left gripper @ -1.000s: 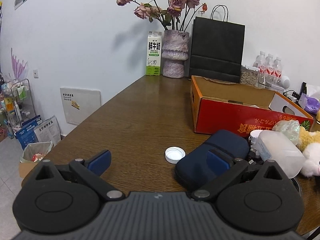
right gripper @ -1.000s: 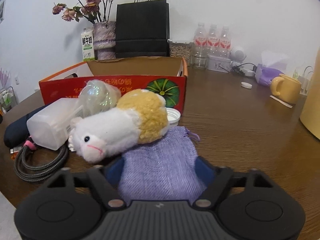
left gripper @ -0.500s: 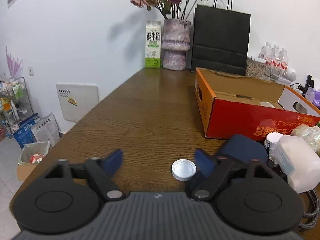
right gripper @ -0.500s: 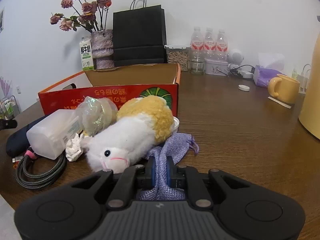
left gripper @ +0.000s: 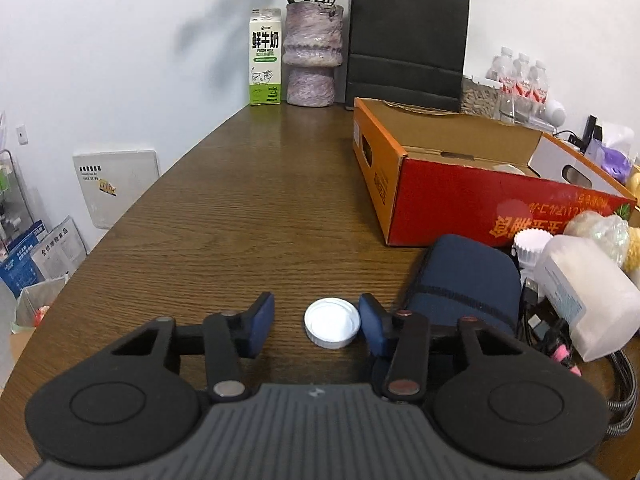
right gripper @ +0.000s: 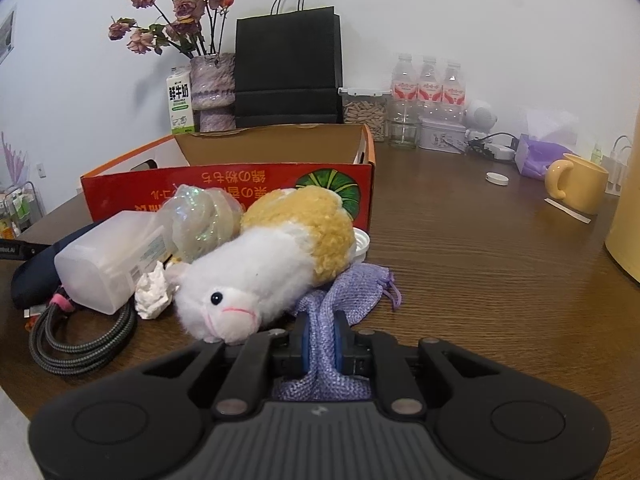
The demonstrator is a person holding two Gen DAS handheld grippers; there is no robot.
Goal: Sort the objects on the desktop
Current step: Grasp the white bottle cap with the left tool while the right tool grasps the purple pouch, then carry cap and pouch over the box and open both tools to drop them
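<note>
Right gripper [right gripper: 320, 334] pinching the purple mesh pouch [right gripper: 352, 292], lying partly under the plush hamster [right gripper: 272, 264] before the red cardboard box [right gripper: 224, 192] | left gripper [left gripper: 316, 324] closing, pads apart, straddling the white bottle cap [left gripper: 332, 322], right pad nearly touching, left pad clear, near that box's front corner

Both views are evenly and brightly lit. A soft flower shadow is cast leftward on the wall [left gripper: 120, 40]. Mild sheen is seen on the table [right gripper: 480, 240]. Edges are bowed and corners vignetted (fisheye distortion). Focus is sharp throughout.
</note>
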